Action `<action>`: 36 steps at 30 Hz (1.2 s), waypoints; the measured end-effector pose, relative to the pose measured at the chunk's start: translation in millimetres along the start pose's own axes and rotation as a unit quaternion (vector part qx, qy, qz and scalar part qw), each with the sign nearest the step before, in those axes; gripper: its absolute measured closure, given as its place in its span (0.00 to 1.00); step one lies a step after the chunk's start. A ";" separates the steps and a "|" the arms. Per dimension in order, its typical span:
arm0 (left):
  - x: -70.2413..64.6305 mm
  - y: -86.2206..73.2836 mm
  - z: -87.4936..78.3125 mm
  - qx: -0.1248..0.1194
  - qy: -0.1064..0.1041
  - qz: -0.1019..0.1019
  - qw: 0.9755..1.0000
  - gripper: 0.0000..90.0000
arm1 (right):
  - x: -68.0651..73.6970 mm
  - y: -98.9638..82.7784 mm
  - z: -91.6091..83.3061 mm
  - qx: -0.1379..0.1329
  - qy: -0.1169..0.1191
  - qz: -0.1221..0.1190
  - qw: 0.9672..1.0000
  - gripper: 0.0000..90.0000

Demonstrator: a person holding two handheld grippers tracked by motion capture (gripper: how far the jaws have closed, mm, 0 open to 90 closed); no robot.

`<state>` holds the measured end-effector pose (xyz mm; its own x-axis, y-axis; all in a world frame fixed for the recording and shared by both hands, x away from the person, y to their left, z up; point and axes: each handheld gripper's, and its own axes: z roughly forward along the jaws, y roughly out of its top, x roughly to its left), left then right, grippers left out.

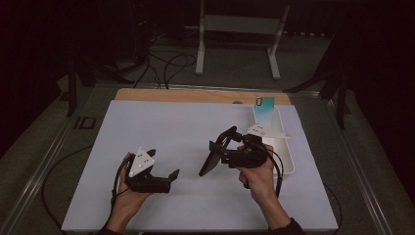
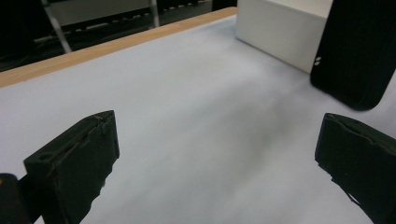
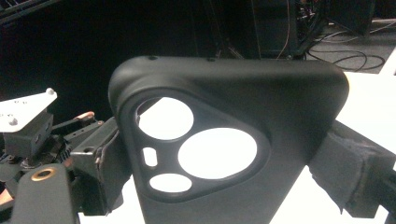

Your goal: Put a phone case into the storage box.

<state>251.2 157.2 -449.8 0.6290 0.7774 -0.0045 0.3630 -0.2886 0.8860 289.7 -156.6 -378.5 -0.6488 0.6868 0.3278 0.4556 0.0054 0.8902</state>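
Black phone case [image 3: 233, 140] clamped between right gripper [image 1: 220, 149] jaws, tilted above white mat [image 1: 161, 127]. Left gripper [image 1: 164, 178] jaws wide apart, holding nothing, near mat.

A wooden table [image 1: 195, 94] carries a white sheet [image 1: 186, 127] with a white tray [image 1: 288, 164] at its right edge.

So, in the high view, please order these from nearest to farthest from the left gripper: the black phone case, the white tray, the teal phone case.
From the left gripper:
1. Black phone case, to its right, held by the right gripper.
2. White tray, at the mat's right edge.
3. Teal phone case, at the tray's far end.
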 end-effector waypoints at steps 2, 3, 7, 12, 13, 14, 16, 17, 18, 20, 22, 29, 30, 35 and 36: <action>3.5 -5.7 -3.5 -0.002 0.005 -0.003 1.000 0.00 | 0.4 0.4 -0.2 0.001 -0.001 -0.003 1.000 0.15; 5.5 -8.5 -5.2 0.000 0.010 -0.003 1.000 0.00 | 0.7 0.5 -0.3 0.001 -0.001 -0.004 1.000 0.15; 12.6 -19.3 -12.1 -0.002 0.018 -0.011 1.000 0.00 | 0.9 0.8 -0.3 0.001 -0.001 -0.006 1.000 0.15; 19.5 -32.7 -20.6 -0.007 0.023 -0.015 1.000 0.00 | 0.9 1.0 0.7 0.003 -0.002 -0.007 1.000 0.15; 22.2 -39.6 -24.8 -0.014 0.026 -0.023 0.999 0.00 | 1.5 1.4 1.3 0.005 -0.003 -0.009 1.000 0.15; 23.9 -42.9 -27.4 -0.017 0.029 -0.026 0.999 0.00 | 1.6 1.5 1.4 0.005 -0.003 -0.009 1.000 0.15; 26.6 -47.6 -30.8 -0.020 0.036 -0.031 0.999 0.00 | 2.2 1.9 2.0 0.005 -0.002 -0.010 1.000 0.15; 27.3 -49.3 -31.8 -0.022 0.040 -0.033 0.998 0.00 | 2.8 2.2 2.2 0.005 -0.002 -0.010 1.000 0.15; 28.6 -52.0 -33.2 -0.024 0.044 -0.035 0.998 0.00 | 3.1 2.4 2.4 0.005 -0.002 -0.010 1.000 0.15; 30.7 -55.1 -34.2 -0.024 0.049 -0.035 0.998 0.00 | 3.8 2.9 3.0 0.006 -0.001 -0.012 1.000 0.15; 31.5 -55.9 -34.5 -0.024 0.051 -0.035 0.998 0.00 | 4.2 3.1 3.3 0.007 -0.001 -0.014 1.000 0.15; 33.8 -62.0 -32.3 -0.018 0.067 -0.032 0.997 0.00 | 6.3 4.5 5.9 0.014 0.002 -0.022 1.000 0.15; 33.8 -62.0 -32.3 -0.018 0.067 -0.032 0.997 0.00 | 6.2 4.8 6.3 0.014 0.003 -0.022 1.000 0.15; 34.4 -64.2 -32.3 -0.015 0.075 -0.030 0.997 0.00 | 4.3 9.5 8.5 0.014 -0.004 -0.027 1.000 0.15; 34.7 -64.5 -32.5 -0.014 0.077 -0.031 0.996 0.00 | 3.8 10.7 8.7 0.014 -0.006 -0.028 0.999 0.15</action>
<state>227.2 221.0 -492.1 0.4928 0.8701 0.0090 0.3772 -0.2229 0.8989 297.4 -147.6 -370.4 -0.6662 0.6941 0.2728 0.4351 0.0647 0.8981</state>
